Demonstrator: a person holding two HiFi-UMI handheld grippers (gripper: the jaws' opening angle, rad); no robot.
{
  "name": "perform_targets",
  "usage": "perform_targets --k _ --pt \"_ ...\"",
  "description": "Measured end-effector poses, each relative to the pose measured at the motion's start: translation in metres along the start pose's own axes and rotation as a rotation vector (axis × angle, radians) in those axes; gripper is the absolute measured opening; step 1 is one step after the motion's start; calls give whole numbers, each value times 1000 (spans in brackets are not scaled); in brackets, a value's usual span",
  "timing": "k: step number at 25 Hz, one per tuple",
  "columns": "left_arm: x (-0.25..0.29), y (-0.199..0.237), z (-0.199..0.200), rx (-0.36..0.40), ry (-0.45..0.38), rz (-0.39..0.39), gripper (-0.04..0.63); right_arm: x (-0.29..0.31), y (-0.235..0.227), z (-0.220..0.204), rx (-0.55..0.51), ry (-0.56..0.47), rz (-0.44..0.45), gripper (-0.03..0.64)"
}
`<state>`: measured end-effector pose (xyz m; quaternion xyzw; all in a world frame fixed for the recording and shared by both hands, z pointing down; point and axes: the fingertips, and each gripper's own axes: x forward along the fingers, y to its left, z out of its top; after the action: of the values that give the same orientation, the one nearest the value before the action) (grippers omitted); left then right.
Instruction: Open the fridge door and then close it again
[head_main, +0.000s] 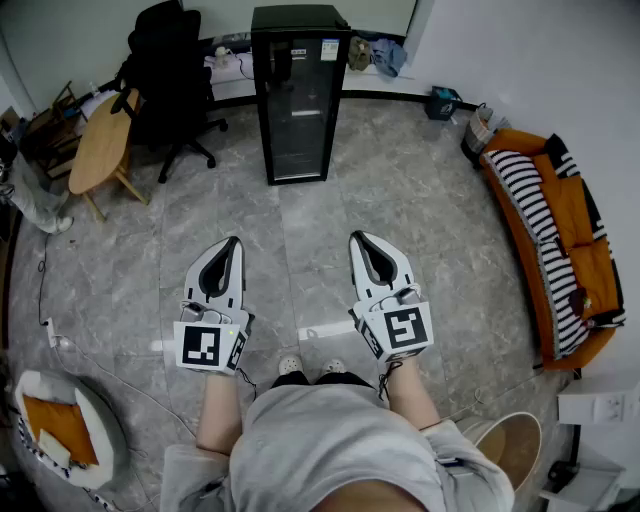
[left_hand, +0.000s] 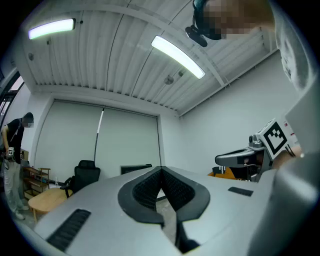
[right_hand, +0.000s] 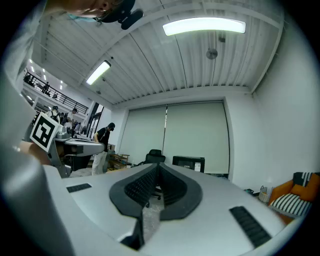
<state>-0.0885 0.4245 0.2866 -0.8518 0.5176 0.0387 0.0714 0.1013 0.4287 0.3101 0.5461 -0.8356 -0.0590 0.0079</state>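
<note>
Black, with a glass front, one fridge (head_main: 300, 95) stands closed at the far side of the floor in the head view, with one office chair (head_main: 165, 70) to its left and one striped sofa (head_main: 560, 230) on the right. Two claws, the left claw (head_main: 230, 245) and the right claw (head_main: 360, 240), hover well short of it. The left gripper view shows that claw clenched on nothing, and the right gripper view shows the same, both facing the fridge.

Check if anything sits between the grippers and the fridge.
Nothing visible. Bare floor runs from the left gripper and right gripper to the fridge. Chair and table stand off left, sofa off right.
</note>
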Motion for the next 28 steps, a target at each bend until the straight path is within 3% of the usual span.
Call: perform_targets --k 28 --pt "-2 64 -12 18 -12 -34 14 36 37 -1 1 -44 -55 25"
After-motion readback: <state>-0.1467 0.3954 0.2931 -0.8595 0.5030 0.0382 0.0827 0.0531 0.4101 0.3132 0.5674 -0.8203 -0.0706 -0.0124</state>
